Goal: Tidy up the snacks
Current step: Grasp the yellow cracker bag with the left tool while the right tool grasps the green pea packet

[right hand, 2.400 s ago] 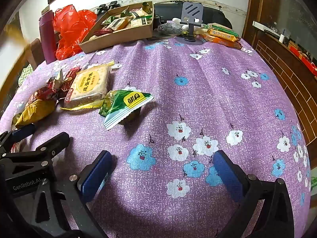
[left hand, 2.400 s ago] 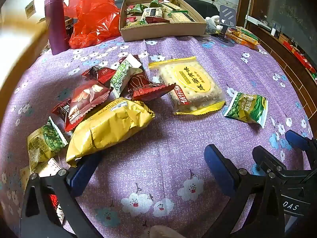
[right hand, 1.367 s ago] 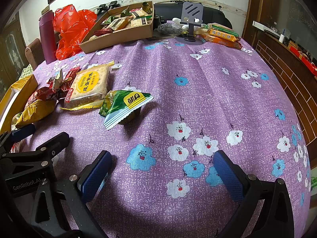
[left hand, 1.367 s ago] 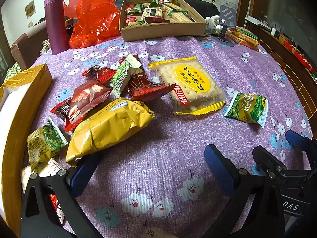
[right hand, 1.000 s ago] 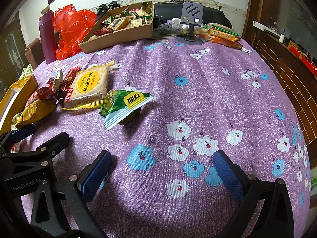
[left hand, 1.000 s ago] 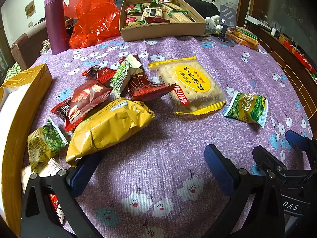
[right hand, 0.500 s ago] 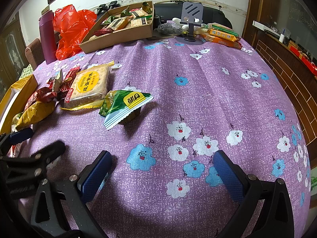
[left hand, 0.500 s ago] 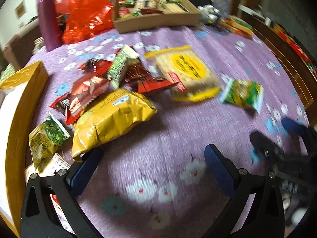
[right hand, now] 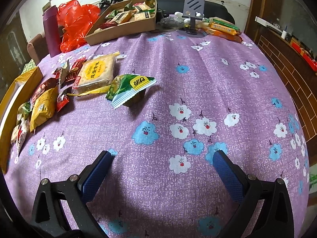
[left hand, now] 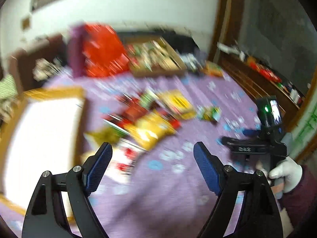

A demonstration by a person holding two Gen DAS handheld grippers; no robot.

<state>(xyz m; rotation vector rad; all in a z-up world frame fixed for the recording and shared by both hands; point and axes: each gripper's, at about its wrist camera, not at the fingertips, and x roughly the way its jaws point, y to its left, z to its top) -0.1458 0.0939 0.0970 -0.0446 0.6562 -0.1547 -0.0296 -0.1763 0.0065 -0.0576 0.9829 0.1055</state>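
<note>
Loose snacks lie on the purple flowered tablecloth: a yellow bag (right hand: 42, 107) (left hand: 150, 129), red packets (right hand: 65, 75), a clear biscuit pack (right hand: 97, 73) and a green packet (right hand: 128, 87). In the blurred left wrist view my left gripper (left hand: 152, 145) hangs above and short of the heap. Its jaws are closing with nothing between them. My right gripper (right hand: 162, 153) hovers low over bare cloth, nearer than the green packet. Its jaws are closing a little and hold nothing.
A yellow-rimmed box (left hand: 55, 92) with a white inside lies at the table's left edge. At the back stand a cardboard tray (right hand: 122, 30) of snacks, a red bag (right hand: 77, 21), a purple flask (right hand: 51, 29), a phone stand (right hand: 193, 10) and orange packs (right hand: 223, 29). A white-gloved hand (left hand: 285, 172) shows at the right.
The left gripper has risen and pulled back fast, so its view is blurred and takes in the whole table. Its jaws stand narrower. It has left the right wrist view. The right gripper has stayed put.
</note>
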